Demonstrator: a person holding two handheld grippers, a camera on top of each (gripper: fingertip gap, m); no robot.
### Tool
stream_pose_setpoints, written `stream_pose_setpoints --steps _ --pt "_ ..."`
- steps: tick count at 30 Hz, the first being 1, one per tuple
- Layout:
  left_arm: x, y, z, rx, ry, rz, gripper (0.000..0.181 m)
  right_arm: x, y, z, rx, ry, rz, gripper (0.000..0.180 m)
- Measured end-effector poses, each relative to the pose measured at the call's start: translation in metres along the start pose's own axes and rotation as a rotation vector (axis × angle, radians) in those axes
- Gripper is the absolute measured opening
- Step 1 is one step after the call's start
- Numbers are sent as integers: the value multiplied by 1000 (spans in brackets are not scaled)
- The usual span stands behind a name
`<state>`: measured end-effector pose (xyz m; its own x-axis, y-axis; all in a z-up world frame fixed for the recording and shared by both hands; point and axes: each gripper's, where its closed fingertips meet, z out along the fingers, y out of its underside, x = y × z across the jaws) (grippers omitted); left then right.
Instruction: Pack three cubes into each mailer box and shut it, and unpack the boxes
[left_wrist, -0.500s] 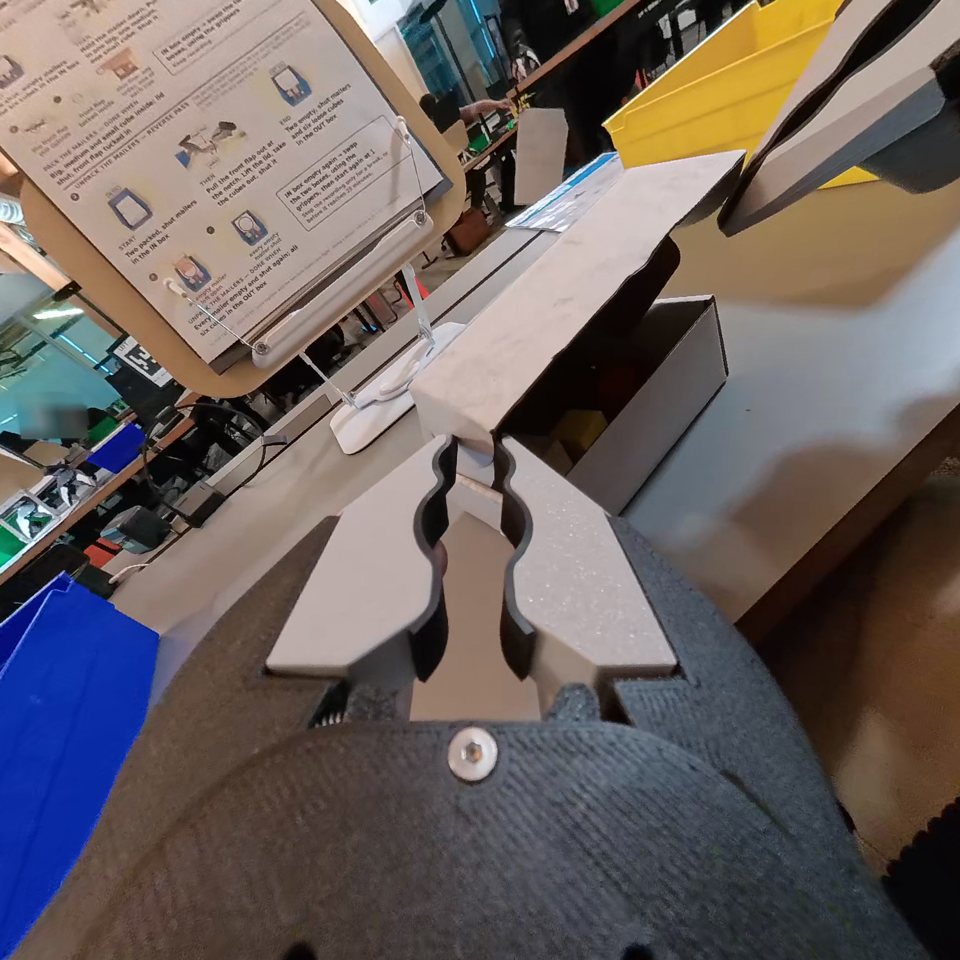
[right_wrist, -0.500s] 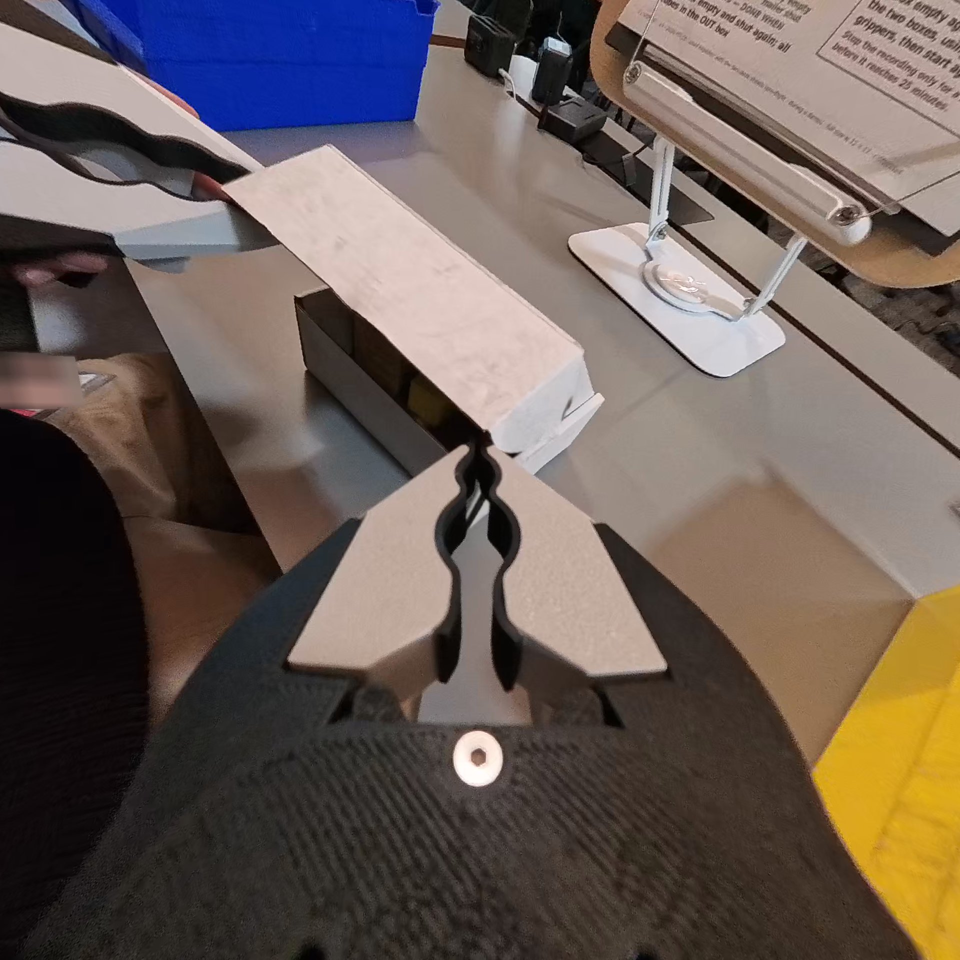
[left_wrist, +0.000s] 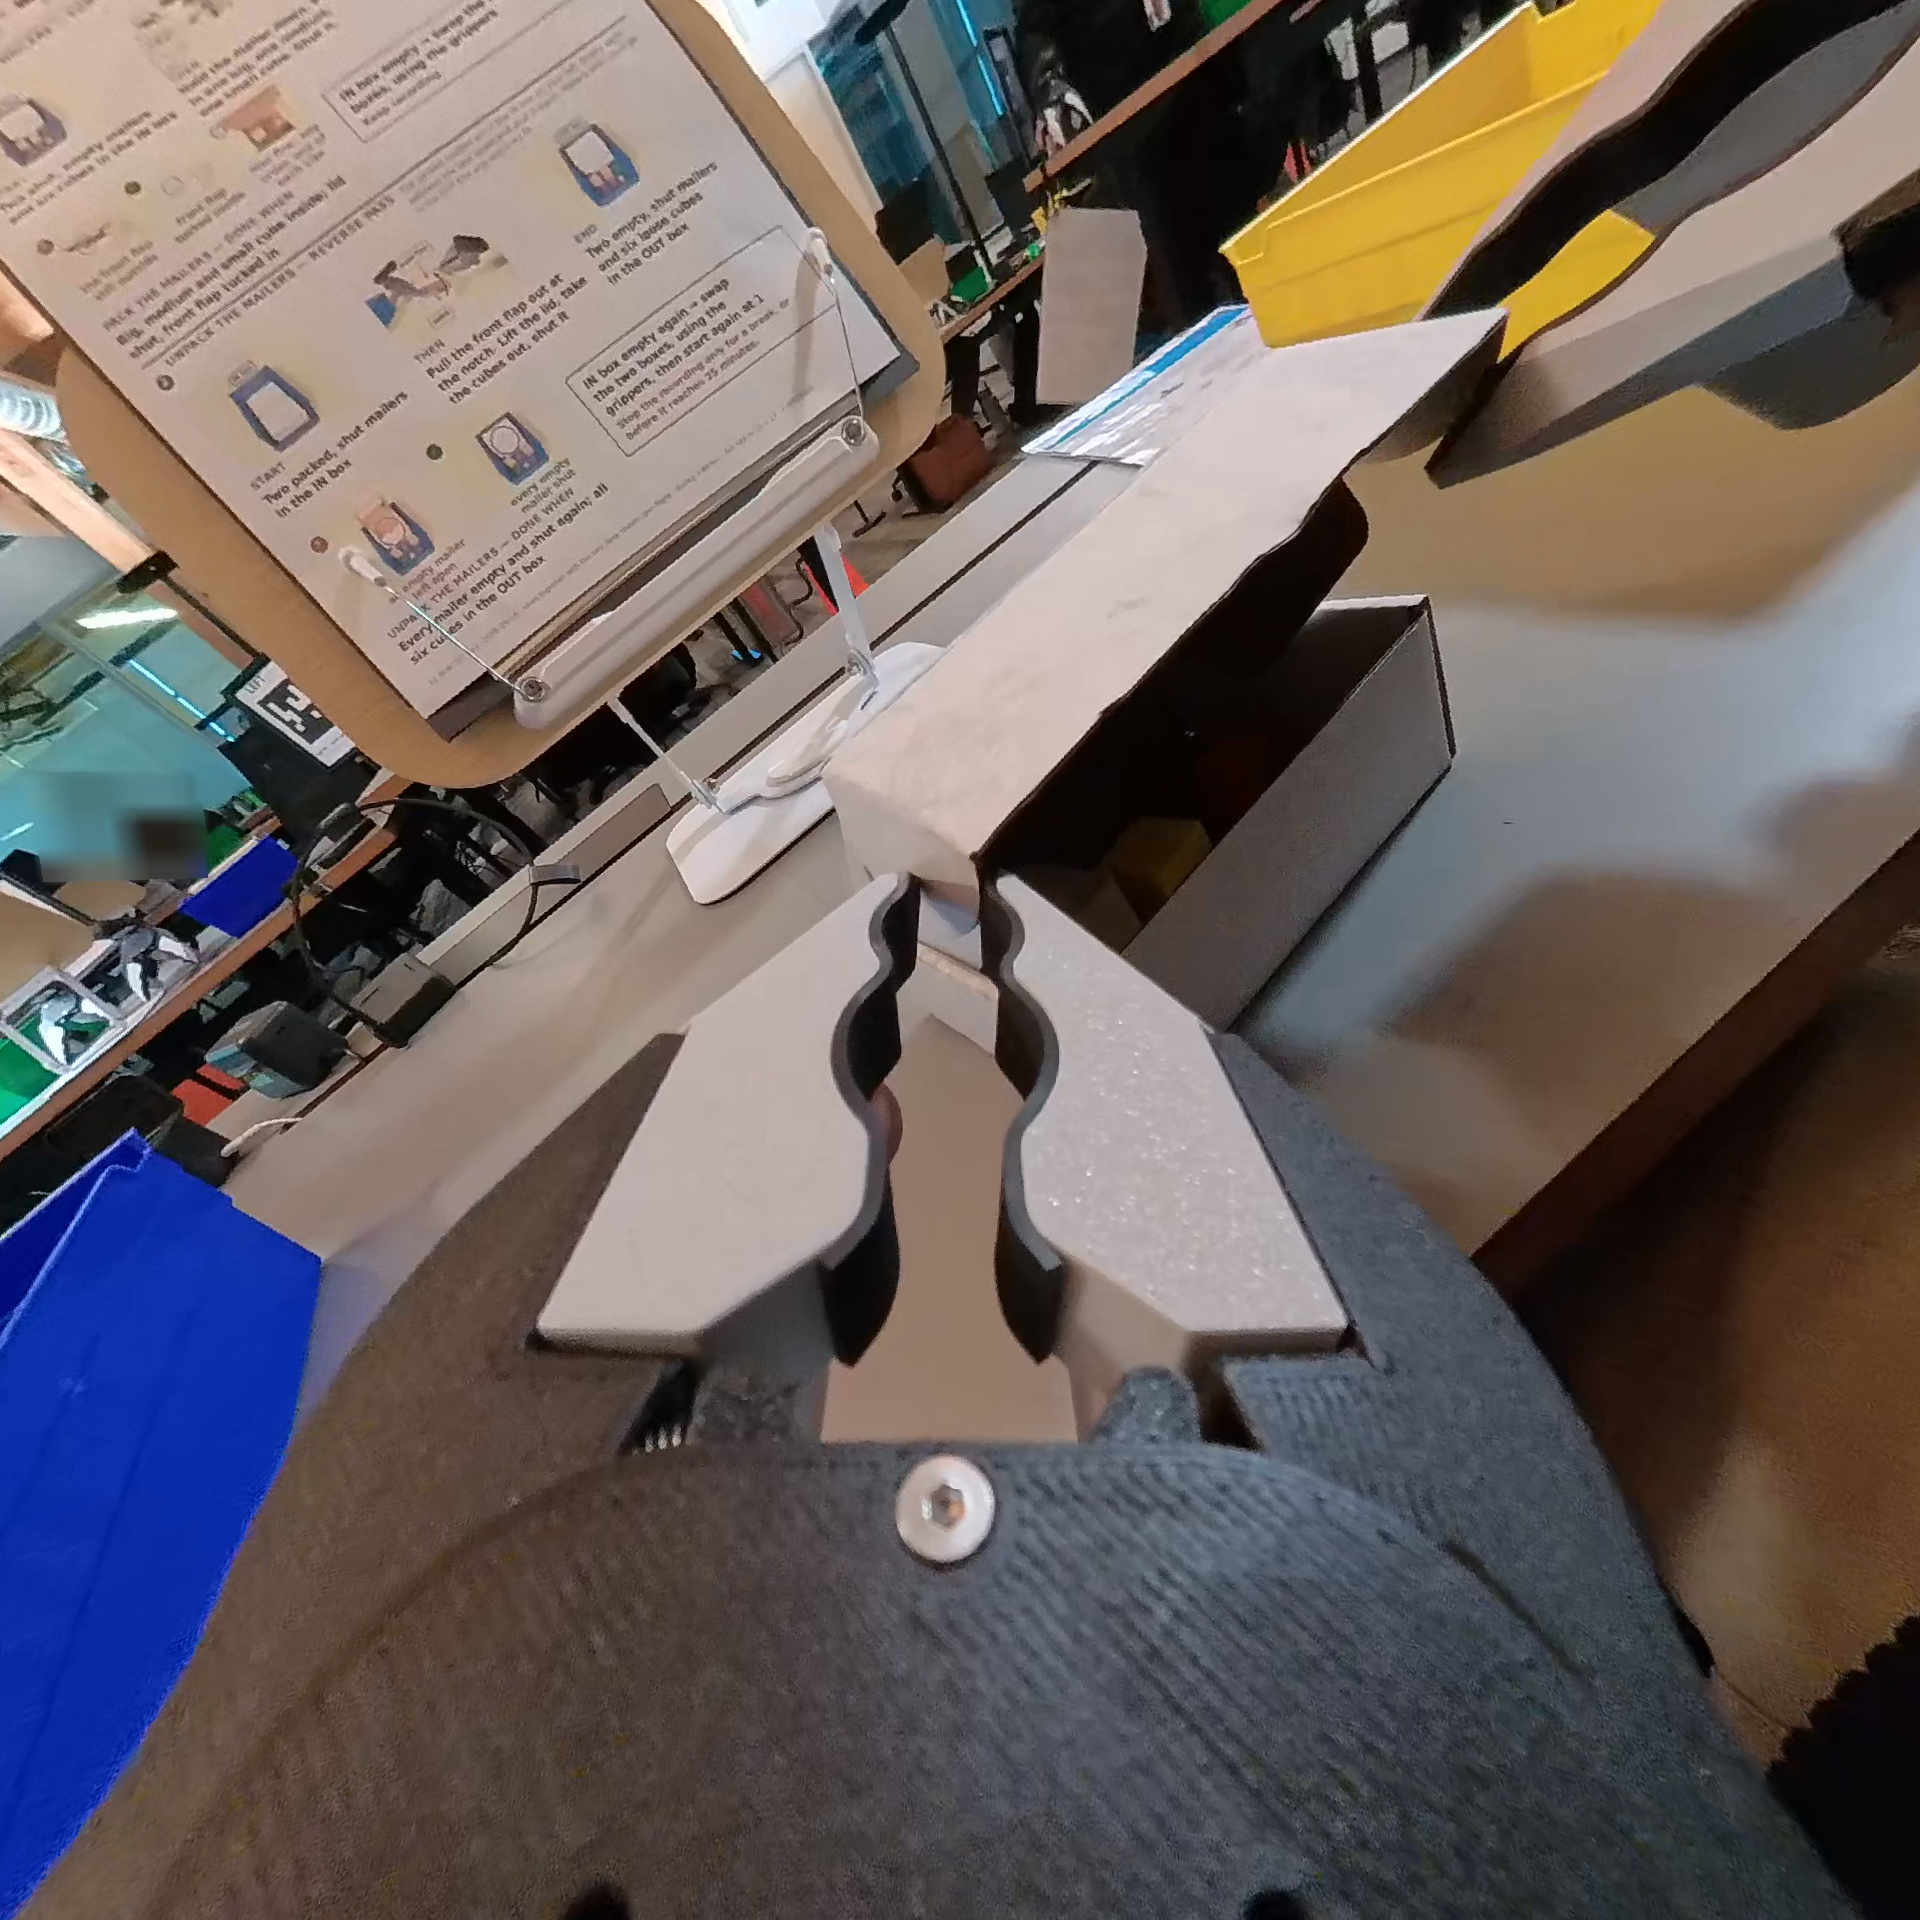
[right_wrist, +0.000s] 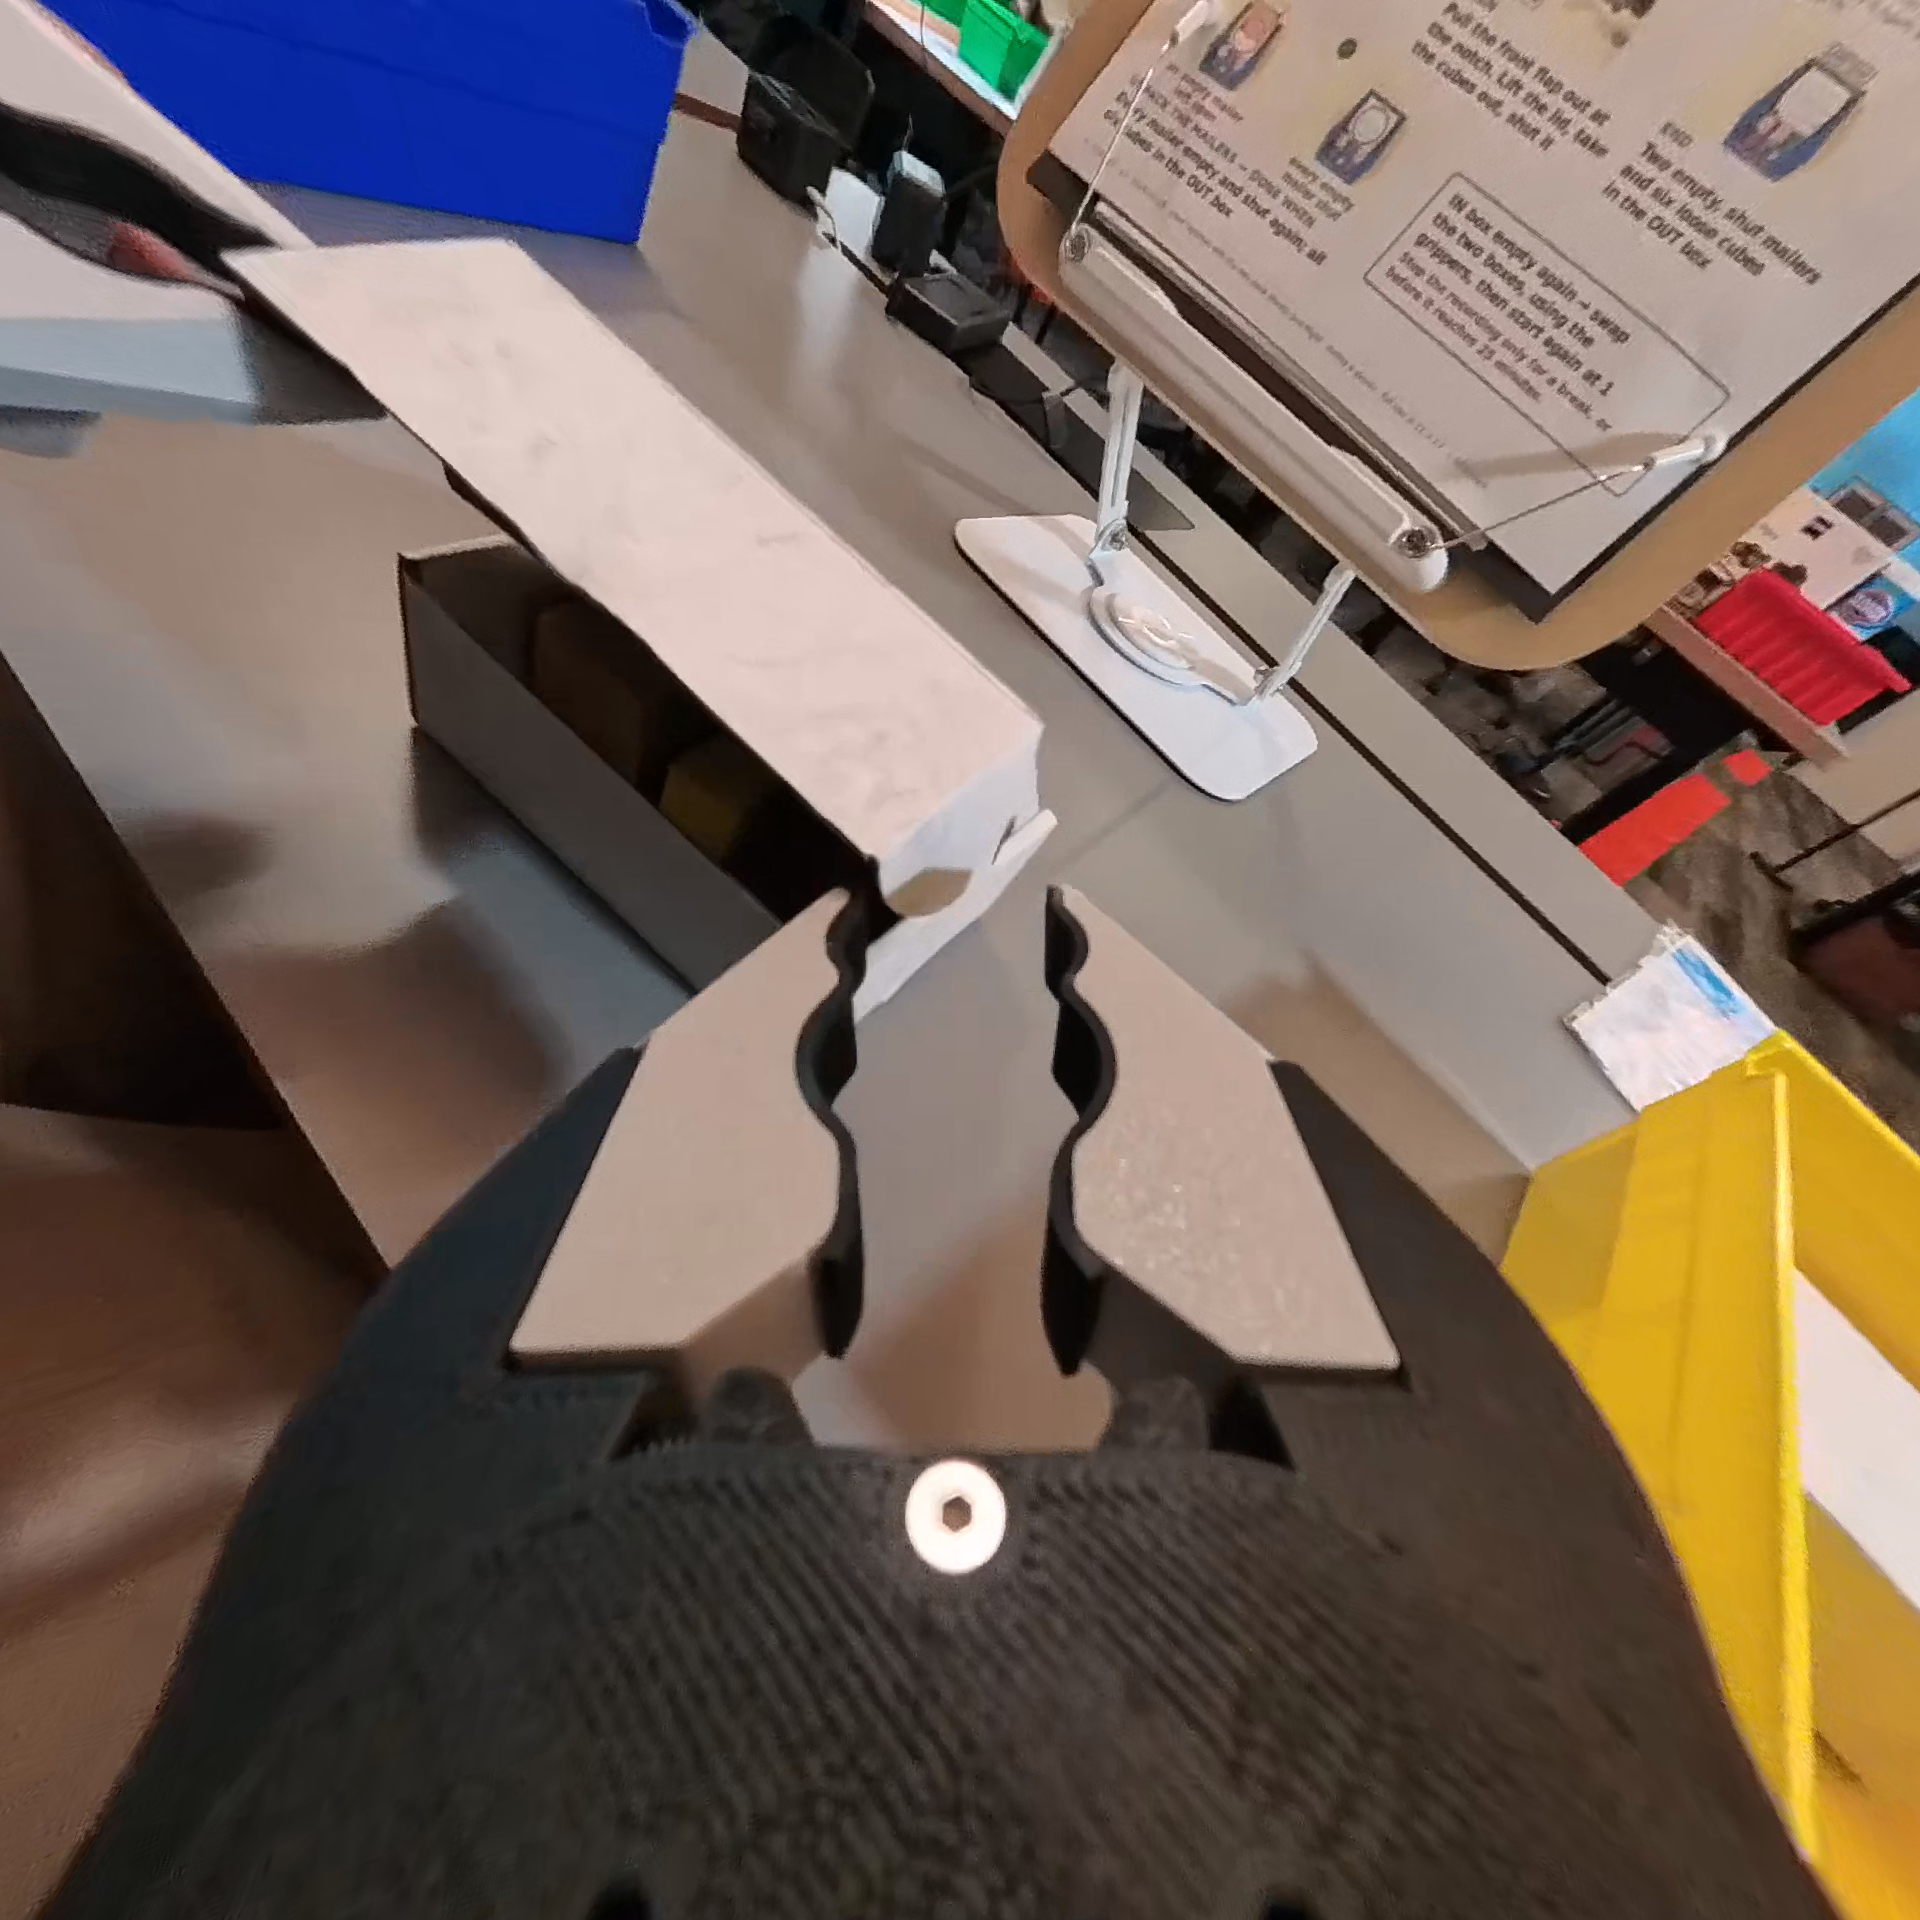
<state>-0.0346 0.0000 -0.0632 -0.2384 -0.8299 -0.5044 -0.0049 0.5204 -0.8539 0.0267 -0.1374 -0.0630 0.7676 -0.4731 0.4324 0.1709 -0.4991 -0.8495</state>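
**A:** Where is the mailer box (right_wrist: 582, 748), and how does it sit?

**B:** In the right wrist view it lies left of centre on the grey worktop (right_wrist: 1299, 935). Its lid (right_wrist: 665, 540) is raised at a slant, hinged on the far long side, so the near side gapes. A yellow cube (right_wrist: 717, 795) shows in the gap, with darker shapes beside it that I cannot make out.

**A:** What holds the lid up?

**B:** The left gripper (left_wrist: 948, 904), at the centre of its own view, has its fingers nearly together on the lid's pale end flap (left_wrist: 951, 894). That pinch looks like what keeps the lid off the tray. In the right wrist view the same gripper shows at the upper left, at the lid's far corner.

**A:** And the right gripper (right_wrist: 951, 909)?

**B:** Its fingers stand apart with nothing between them, tips just beside the lid's near corner and the small side flap (right_wrist: 997, 862). I judge one hand props the lid so the other is free for the flap or the cubes.

**A:** Anything else?

**B:** An instruction sheet on a white stand (right_wrist: 1174, 665) at upper right, a blue bin (right_wrist: 416, 104) at upper left, a yellow bin (right_wrist: 1683, 1351) at lower right.
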Motion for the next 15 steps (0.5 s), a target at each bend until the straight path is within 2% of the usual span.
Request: stream_pose_setpoints --steps 3,8,11,15 --pt "1 0 0 1 4 -1 9 -5 -7 0 52 -37 39 32" --pt "2 -1 -1 9 6 10 9 -9 -15 -2 83 -7 -35 12" --pt "4 -1 -2 6 16 16 9 -10 -15 -3 52 -25 -47 11" --pt "9 -3 -5 3 27 64 9 -12 -13 -6 14 -96 55 11"
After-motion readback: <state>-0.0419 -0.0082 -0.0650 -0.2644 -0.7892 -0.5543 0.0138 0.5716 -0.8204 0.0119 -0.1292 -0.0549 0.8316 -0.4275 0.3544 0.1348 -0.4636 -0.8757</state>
